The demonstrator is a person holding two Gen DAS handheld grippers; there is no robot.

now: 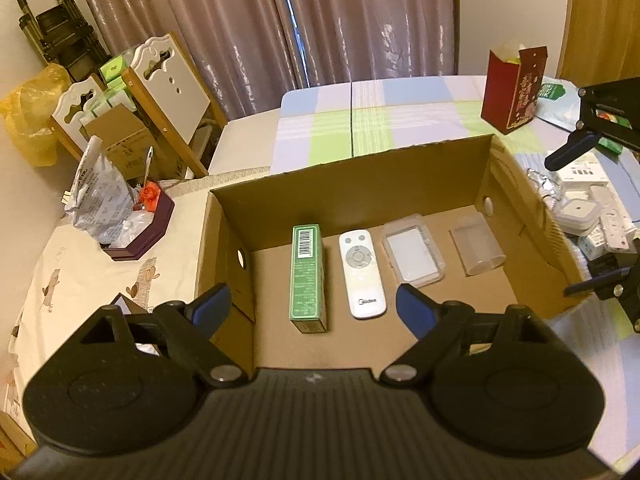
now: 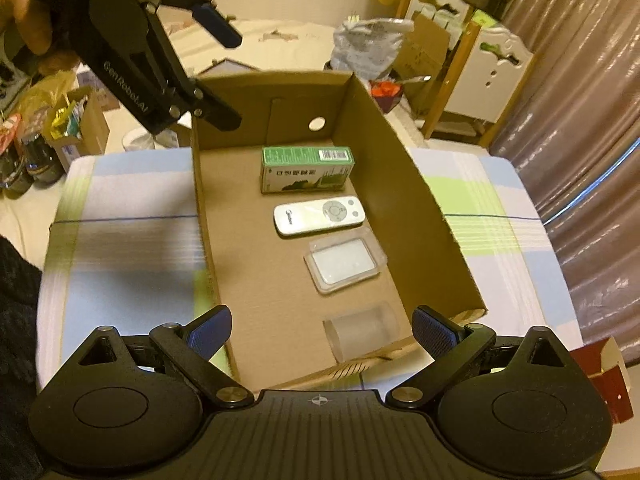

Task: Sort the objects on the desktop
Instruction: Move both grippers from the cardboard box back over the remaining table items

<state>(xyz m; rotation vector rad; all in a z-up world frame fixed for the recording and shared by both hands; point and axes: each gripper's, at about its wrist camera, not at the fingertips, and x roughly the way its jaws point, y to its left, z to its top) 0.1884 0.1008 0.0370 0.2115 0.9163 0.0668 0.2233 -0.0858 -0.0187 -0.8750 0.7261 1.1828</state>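
Four objects lie in a row on the floor of an open cardboard box set on a table covered by a pastel checked cloth: a green carton at one end, then a white Midea remote control, a clear plastic case holding a white card-like item, and a frosted translucent container lying on its side at the other end. None of the four touches its neighbour. Both handheld grippers hover above the box with nothing between their blue pads: the left gripper stands with jaws spread wide over the carton and remote, and the right gripper is likewise released, poised over the frosted container. A red paper bag stands upright on the cloth beyond the box.
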